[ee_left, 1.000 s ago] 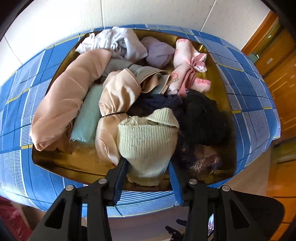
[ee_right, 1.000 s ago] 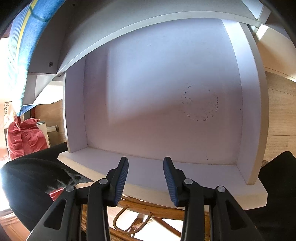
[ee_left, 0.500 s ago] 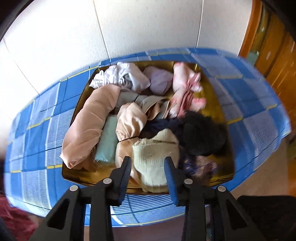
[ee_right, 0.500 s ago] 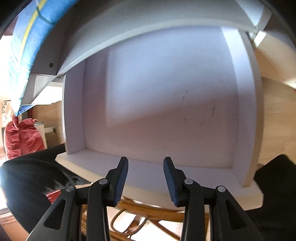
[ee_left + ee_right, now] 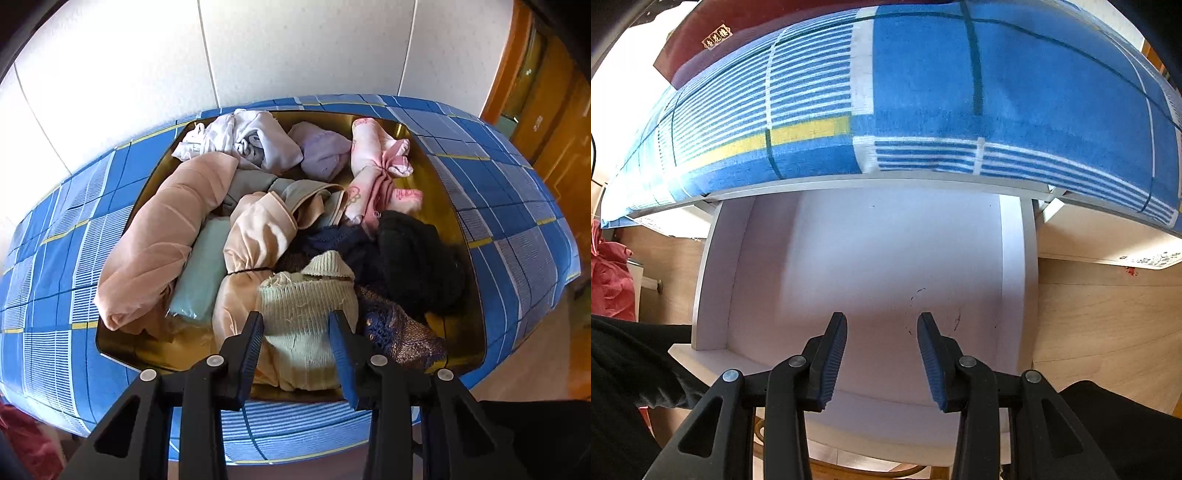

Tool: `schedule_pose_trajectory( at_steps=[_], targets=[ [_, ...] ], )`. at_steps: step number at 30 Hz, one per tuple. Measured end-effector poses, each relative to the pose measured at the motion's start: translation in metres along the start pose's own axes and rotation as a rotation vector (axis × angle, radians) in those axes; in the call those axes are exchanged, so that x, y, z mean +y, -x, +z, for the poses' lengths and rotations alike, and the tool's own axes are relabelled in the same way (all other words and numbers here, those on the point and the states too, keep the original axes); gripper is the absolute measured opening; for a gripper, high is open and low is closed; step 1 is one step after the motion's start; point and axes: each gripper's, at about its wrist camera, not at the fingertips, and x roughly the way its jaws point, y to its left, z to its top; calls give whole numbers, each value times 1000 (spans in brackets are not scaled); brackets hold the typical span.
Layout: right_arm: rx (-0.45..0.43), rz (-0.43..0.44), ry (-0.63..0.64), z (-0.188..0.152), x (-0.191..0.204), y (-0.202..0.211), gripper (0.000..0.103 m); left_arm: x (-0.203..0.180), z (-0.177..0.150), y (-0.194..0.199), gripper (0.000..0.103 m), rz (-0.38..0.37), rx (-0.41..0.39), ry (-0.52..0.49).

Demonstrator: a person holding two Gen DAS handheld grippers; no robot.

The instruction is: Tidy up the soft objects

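Left wrist view looks down on a gold tray [image 5: 469,236] heaped with rolled clothes on a blue checked cloth [image 5: 517,192]. The left gripper [image 5: 295,325] hovers over the tray's near edge, its jaws opening around a pale green knit roll [image 5: 306,314], pads not pressing it. The right gripper [image 5: 882,332] hangs narrowly parted and empty before a white shelf compartment [image 5: 871,258] beneath the cloth.

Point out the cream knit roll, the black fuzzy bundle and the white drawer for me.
cream knit roll [image 5: 306,314], left wrist view, on its ribbed middle.
black fuzzy bundle [image 5: 417,262], left wrist view, on its top.
white drawer [image 5: 871,266], right wrist view, on its bare floor.
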Motion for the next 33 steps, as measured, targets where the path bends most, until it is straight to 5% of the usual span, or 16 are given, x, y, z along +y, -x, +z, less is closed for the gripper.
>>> schedule_pose_trajectory(
  at_steps=[11, 16, 22, 31, 33],
  targets=[
    [2, -2, -10, -2, -1, 1, 39, -3, -22, 13, 49, -48, -55, -6],
    [1, -8, -4, -2, -3, 4, 39, 0, -47, 42, 86, -54, -179, 43],
    [38, -24, 0, -7, -1, -5, 41, 8, -108, 69, 103, -59, -258, 136],
    [76, -53, 51, -27, 9, -7, 46, 24, -194, 59, 103, -33, -145, 271],
    [51, -58, 61, -33, 13, 1, 56, 26, -202, 65, 103, -17, -143, 286]
  ],
)
